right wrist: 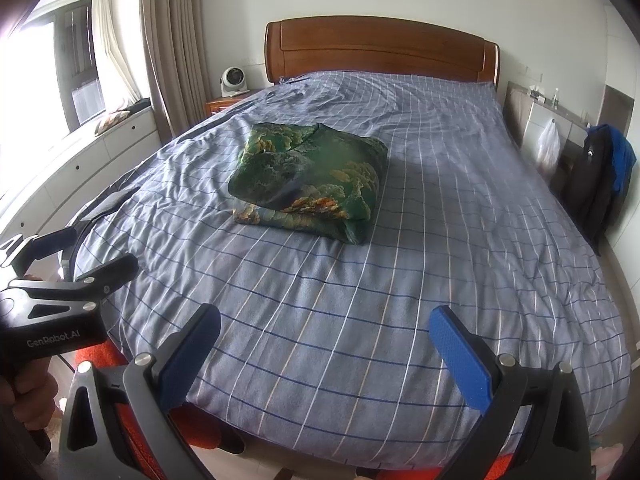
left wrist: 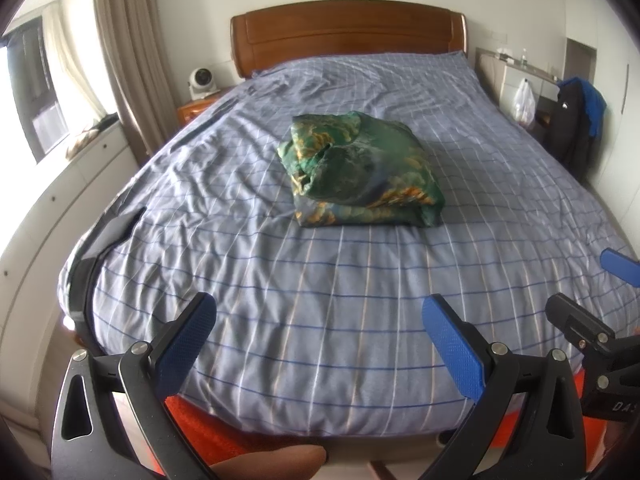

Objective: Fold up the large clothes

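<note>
Folded green garment [left wrist: 360, 172] on checked bedspread [left wrist: 320, 300].
Left gripper [left wrist: 320, 344] and right gripper [right wrist: 324, 352]: fingers spread wide, empty, at bed's foot, well apart from garment.
</note>
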The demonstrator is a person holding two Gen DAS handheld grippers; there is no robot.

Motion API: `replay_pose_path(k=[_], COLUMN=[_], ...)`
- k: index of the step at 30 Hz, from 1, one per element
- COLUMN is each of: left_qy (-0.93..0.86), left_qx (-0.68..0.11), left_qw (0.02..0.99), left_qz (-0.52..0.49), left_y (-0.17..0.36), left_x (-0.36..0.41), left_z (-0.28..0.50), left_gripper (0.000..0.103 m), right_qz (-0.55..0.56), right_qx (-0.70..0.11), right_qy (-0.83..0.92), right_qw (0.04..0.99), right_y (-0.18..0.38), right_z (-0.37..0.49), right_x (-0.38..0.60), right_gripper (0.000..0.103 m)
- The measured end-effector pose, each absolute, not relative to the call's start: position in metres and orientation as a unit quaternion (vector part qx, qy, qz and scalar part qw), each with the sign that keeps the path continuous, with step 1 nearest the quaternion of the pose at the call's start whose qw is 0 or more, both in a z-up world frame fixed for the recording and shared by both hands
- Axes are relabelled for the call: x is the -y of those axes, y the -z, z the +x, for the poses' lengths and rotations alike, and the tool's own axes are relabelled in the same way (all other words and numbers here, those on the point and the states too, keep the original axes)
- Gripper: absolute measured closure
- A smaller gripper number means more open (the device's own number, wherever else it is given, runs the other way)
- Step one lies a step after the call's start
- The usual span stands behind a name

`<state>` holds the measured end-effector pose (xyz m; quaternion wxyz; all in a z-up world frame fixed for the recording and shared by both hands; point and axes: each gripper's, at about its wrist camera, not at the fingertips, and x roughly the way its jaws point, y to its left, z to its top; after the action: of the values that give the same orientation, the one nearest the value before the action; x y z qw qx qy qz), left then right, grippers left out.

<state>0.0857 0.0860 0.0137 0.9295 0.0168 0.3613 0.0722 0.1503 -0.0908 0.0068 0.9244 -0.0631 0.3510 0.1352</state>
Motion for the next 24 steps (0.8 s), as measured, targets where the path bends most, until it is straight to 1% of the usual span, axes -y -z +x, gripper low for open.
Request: replay_pose_path(k=[11,24], left_qy=[-0.055,-0.055], left_qx=[-0.35,-0.352], left_qw=[0.935,0.934], left_qz=[0.016,0.02], left_y=[-0.024,-0.025], left_x=[-0.08,-0.075], left_z=[0.089,0.087], left_gripper=[0.0,0.0], right_qz=[-0.072,-0.065], right_qx=[-0.334,-0.338], right_qy=[-0.137,-0.128], right_qw=[0.93,0.93], right_y=[-0.02,-0.017], right_z=[0.14,0.143], right_x=[0.088,0.099], right_gripper=[0.0,0.0])
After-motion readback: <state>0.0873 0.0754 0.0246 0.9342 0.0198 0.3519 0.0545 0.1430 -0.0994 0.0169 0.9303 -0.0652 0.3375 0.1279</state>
